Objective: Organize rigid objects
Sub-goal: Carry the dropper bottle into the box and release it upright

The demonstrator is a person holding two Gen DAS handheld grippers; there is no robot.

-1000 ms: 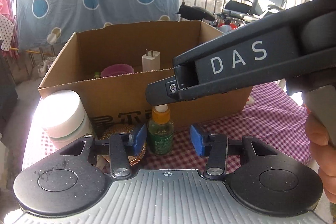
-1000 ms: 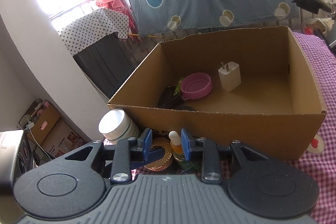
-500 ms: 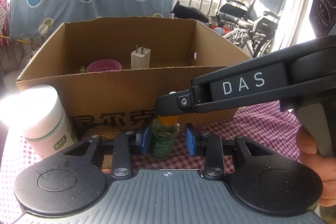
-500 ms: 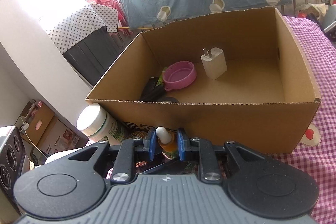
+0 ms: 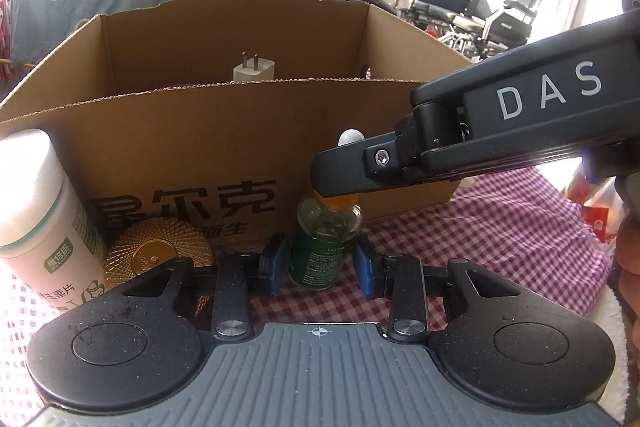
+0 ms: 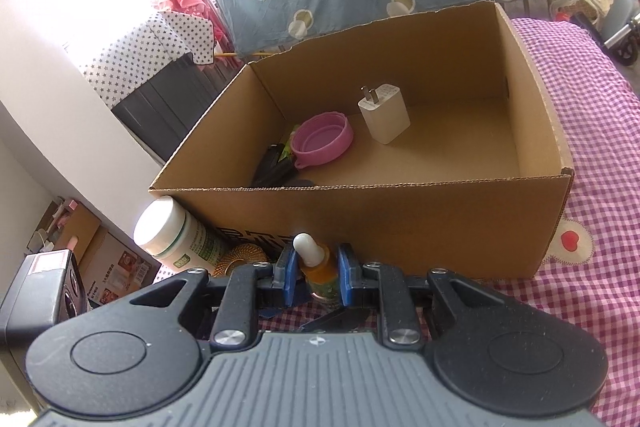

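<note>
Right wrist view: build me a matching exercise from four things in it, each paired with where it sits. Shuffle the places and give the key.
Things:
1. dropper bottle
2. white charger
3. pink cup
4. white jar

Places:
A. outside the cardboard box, by its front left corner
B. inside the box, near the middle of its floor
C. outside the box, before its front wall, nearest the camera
D. inside the box, toward its left wall

Pairs: 1-C, 2-B, 3-D, 4-A
</note>
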